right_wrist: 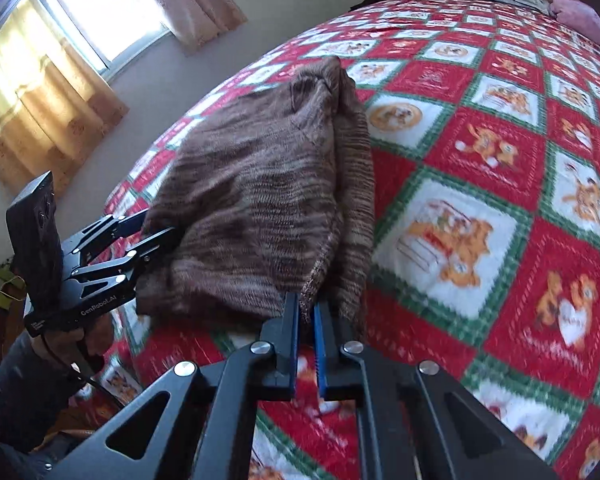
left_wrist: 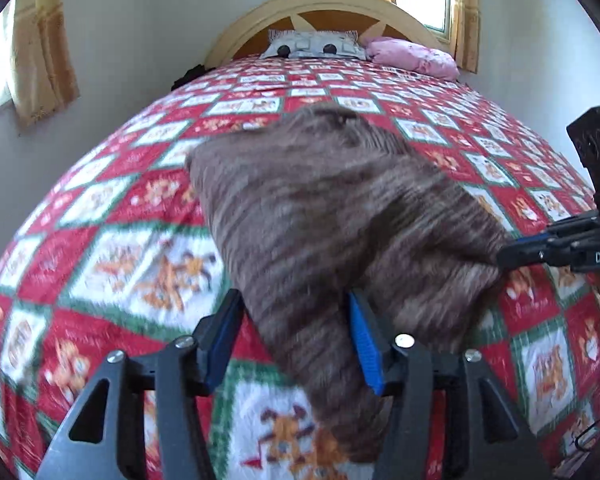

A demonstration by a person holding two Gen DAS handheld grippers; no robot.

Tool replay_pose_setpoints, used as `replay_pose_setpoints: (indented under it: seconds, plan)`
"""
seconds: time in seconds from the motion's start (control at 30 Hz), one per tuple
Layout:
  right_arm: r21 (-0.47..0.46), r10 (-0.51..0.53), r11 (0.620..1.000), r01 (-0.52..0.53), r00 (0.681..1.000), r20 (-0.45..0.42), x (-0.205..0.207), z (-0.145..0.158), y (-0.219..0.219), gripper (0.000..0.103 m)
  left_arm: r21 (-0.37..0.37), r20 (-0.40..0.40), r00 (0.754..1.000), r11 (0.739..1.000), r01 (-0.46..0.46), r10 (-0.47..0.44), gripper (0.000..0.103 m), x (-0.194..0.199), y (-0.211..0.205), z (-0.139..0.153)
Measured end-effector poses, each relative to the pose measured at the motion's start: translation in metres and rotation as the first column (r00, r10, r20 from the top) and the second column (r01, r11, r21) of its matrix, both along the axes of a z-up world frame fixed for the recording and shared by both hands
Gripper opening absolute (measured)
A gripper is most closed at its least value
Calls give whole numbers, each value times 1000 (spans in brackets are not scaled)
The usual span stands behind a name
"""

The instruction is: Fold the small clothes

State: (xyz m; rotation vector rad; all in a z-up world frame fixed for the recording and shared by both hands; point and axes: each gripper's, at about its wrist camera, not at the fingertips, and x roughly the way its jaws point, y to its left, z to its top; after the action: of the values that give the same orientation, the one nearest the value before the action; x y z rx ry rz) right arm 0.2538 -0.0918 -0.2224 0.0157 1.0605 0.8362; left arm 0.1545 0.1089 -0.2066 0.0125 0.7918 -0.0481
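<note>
Brown striped knit garment [right_wrist: 260, 200] folded, rumpled; right gripper [right_wrist: 306, 312] clamped on hem, left gripper [left_wrist: 296, 320] parted astride edge; patchwork bedspread [right_wrist: 480, 160] beneath.

Sweater [right_wrist: 260, 184]: brown marled knit, coarse, matt;
Bedspread [right_wrist: 480, 160]: printed cloth, soft, matt;
Right gripper [right_wrist: 306, 312]: matt black plastic, ribbed blue pads, shiny metal screws;
Headboard [left_wrist: 320, 4]: smooth pale wood
</note>
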Motion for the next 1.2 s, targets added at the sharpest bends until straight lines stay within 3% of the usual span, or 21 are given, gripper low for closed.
replay_pose_setpoints:
  seconds: [0.13,0.2,0.3,0.47,0.57,0.73,0.97,1.2]
  plan:
    - [28,-53,998,54,998,-41,8,-5,-20,6,-23,-7,1000,1000,5,-5,59,-6,4,4]
    - [17,-74,997,74,997,-1,6,3,-23,6,-14,12,1000,1000,1,-1,59,-9,2,11]
    - [9,-115,993,114,989,94,-4,26,-18,8,-9,25,1000,1000,4,-4,67,-9,-3,14]
    - [81,-5,997,-11,980,198,-23,53,25,8,-5,0,1000,1000,7,-7,68,-10,-9,6]
    - [42,53,997,-62,981,186,-27,40,55,8,-15,-5,1000,1000,11,-11,68,-12,-11,4]
    - [-74,53,996,-43,988,145,-31,-3,70,9,-26,-12,1000,999,26,-26,71,-16,-16,3]
    - [61,-22,998,19,998,57,-24,-15,46,8,-44,-23,999,999,31,-32,72,-17,-17,1]
    - [17,-60,998,58,992,111,-47,-8,38,9,-47,9,999,998,43,-43,77,-34,-18,16]
